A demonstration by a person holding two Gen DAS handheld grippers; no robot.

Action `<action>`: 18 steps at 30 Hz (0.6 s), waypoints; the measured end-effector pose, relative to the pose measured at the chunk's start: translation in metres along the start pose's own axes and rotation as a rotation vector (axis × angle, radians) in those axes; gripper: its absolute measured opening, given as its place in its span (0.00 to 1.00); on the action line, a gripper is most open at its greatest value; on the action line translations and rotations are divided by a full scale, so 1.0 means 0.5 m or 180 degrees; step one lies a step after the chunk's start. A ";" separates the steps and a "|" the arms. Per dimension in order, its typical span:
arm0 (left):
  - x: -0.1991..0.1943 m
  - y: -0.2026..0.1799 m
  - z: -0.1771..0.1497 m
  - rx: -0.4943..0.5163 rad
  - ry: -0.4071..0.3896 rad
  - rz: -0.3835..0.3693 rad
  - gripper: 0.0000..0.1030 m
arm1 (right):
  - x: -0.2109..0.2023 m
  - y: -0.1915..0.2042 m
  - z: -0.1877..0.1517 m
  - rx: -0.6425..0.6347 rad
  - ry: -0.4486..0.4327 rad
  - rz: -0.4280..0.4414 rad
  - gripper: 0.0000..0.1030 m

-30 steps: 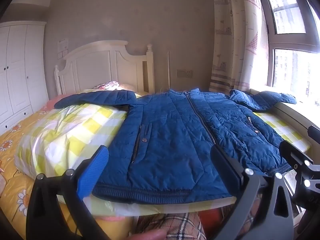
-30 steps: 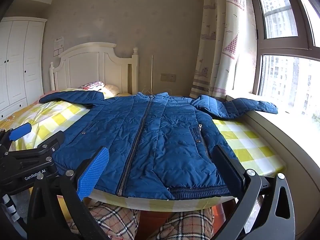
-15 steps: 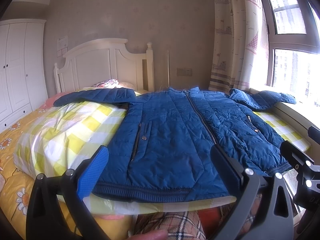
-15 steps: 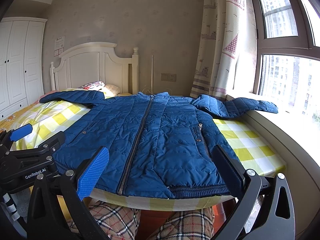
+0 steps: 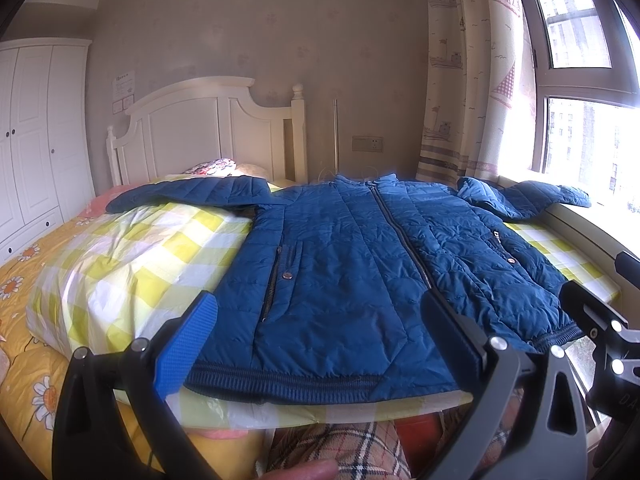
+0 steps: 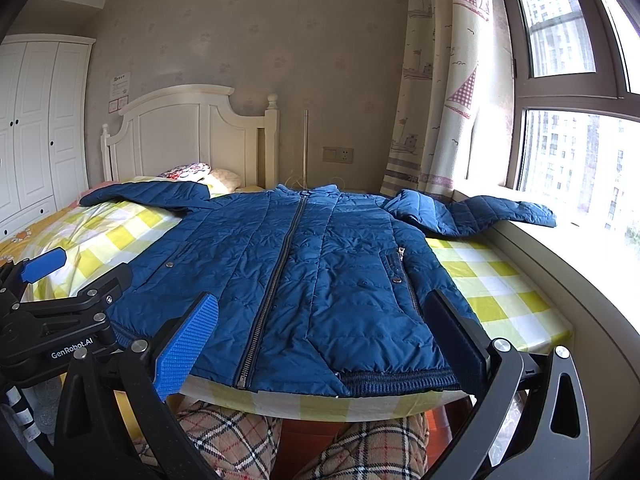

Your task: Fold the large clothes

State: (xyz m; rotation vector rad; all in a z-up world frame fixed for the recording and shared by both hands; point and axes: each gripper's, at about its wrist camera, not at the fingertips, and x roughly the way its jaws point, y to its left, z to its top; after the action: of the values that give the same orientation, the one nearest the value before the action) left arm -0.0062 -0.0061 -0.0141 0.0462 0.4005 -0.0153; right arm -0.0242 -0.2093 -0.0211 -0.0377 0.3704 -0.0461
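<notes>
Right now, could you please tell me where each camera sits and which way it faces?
Left wrist: on the left tongs, open, facing the jacket and headboard; a fingertip and checked trousers show below.
Right wrist: on the right tongs, open, facing the same way; checked trousers below.
Shared: jacket, bed, window; each view catches the other tongs at its edge.

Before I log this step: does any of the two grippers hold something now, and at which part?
Nothing is held. The left gripper and the right gripper are both open, short of the hem of the blue quilted jacket.
</notes>
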 end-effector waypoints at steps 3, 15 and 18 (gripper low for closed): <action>-0.004 -0.004 -0.007 -0.0002 -0.0005 0.0003 0.98 | 0.000 -0.001 0.000 0.0000 0.0003 0.0002 0.96; 0.003 0.005 0.009 -0.0003 0.0009 -0.0004 0.98 | 0.000 -0.004 0.001 0.0003 0.0000 0.0005 0.96; 0.003 0.006 0.009 -0.0003 0.0010 -0.0005 0.98 | -0.001 -0.001 0.000 0.0005 -0.0003 0.0003 0.96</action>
State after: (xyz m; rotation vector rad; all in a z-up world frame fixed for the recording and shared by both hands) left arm -0.0029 -0.0035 -0.0104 0.0451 0.4036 -0.0167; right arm -0.0247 -0.2096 -0.0210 -0.0361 0.3695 -0.0456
